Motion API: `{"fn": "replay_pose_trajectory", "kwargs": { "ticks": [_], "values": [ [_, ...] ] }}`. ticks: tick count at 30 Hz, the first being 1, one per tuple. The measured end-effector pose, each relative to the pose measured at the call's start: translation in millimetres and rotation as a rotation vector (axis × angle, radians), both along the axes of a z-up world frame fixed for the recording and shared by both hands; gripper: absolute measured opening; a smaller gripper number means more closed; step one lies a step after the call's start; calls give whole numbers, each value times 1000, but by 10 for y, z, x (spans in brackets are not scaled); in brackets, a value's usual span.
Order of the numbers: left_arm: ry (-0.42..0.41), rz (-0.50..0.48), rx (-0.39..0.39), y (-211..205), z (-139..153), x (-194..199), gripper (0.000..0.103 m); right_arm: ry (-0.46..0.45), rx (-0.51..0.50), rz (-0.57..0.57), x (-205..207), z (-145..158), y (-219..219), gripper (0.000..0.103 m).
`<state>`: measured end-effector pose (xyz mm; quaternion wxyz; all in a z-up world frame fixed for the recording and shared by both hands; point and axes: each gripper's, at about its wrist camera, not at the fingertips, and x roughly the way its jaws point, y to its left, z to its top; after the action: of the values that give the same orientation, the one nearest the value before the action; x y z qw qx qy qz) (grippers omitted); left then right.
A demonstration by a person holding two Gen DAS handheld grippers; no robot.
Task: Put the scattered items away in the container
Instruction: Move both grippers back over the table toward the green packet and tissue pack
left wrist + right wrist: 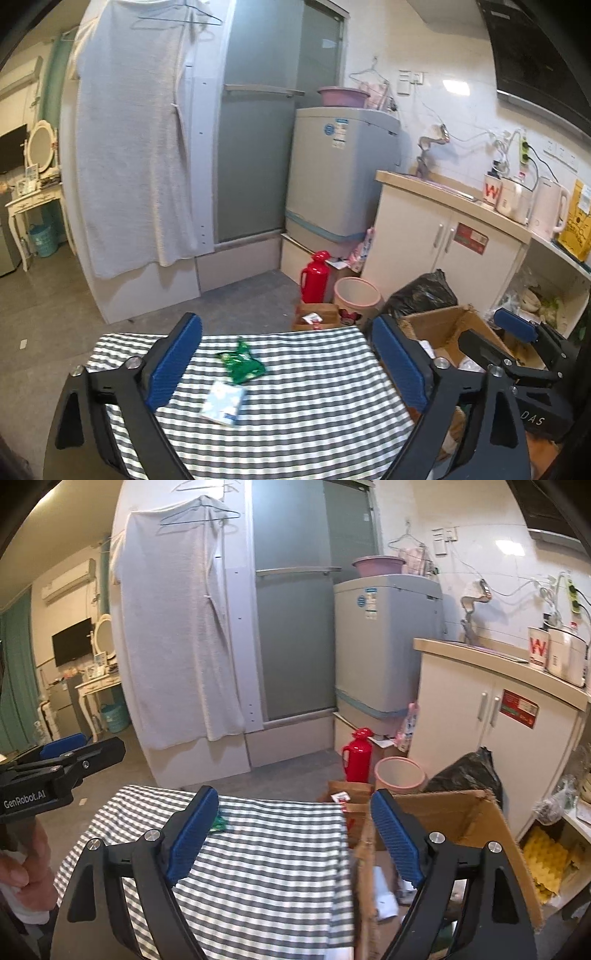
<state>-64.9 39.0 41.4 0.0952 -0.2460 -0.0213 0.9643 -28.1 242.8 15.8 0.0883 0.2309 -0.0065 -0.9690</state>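
Cardboard box (476, 823) stands open just off the right edge of the gingham-covered table (314, 398).
A green packet (242, 362) and a pale blue packet (223, 402) lie mid-table, toward its far edge. Left gripper (286, 365) gapes wide above them, empty; right gripper (295, 842) hangs parted over the table's right edge and the box, holding nothing.

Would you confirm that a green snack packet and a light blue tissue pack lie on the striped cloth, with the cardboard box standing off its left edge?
Not quite: the cardboard box stands off the right edge of the striped cloth, as the left wrist view shows. The green snack packet and light blue tissue pack do lie on the cloth.
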Motion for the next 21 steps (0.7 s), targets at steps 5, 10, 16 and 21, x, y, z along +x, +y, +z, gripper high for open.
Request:
{"fn": "replay_pose_trajectory", "kwargs": {
  "ticks": [5,10,16,21],
  "values": [
    [2,63,2,-251,-18,10,103,1,8,39,-55,-20,-200,95],
    [-22,146,-27,-475,-91,-25,103,-4,-5,65,-104,-80,-323,103],
    [-45,201,-35,-681,-192,-78,103,-20,-6,76,-202,-148,-437,103],
    [-54,225,-52,-782,-278,-149,103,-48,15,80,-335,-237,-545,103]
  ]
}}
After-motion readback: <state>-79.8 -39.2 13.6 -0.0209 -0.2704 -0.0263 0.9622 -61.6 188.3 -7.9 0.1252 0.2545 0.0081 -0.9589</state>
